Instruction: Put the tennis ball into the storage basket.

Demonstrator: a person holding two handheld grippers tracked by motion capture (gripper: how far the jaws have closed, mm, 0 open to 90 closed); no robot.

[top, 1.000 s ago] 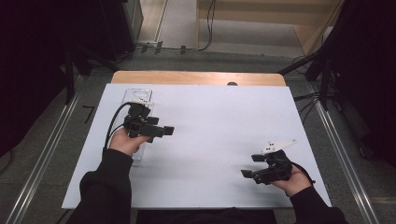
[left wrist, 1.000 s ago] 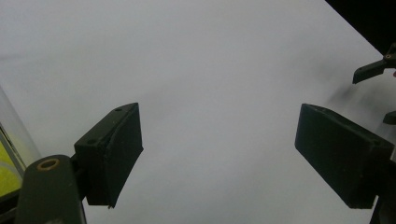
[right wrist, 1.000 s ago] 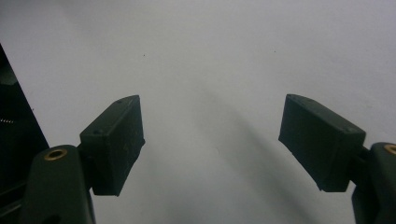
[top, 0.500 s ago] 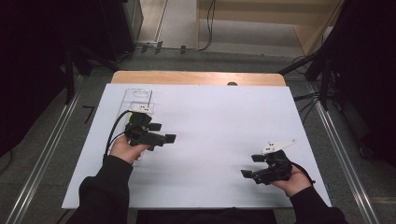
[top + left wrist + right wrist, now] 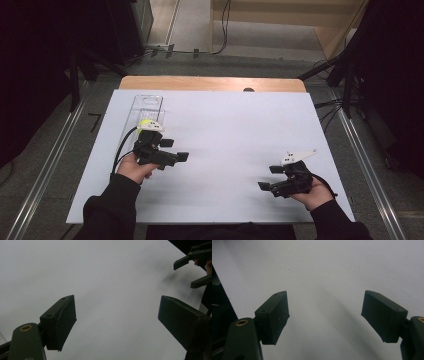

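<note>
My left gripper (image 5: 176,150) hovers over the left part of the white table top (image 5: 230,135), jaws pointing right and open with nothing between them. In the left gripper view its jaws (image 5: 117,322) stand apart over bare white surface, and the right gripper (image 5: 197,265) shows far off at the top right. My right gripper (image 5: 269,178) is held near the front right of the table, jaws pointing left, also open and empty. The right gripper view has its jaws (image 5: 324,317) wide apart over plain white surface.
A clear plastic tray (image 5: 148,102) lies at the back left, just behind the left gripper, with a small yellow-green thing (image 5: 144,122) at its near end. A wooden table edge (image 5: 210,83) runs along the back. Cables and dark stands lie beyond.
The left hand has drawn its gripper toward the near side and slightly right, away from the clear tray. The right hand has stayed where it was.
</note>
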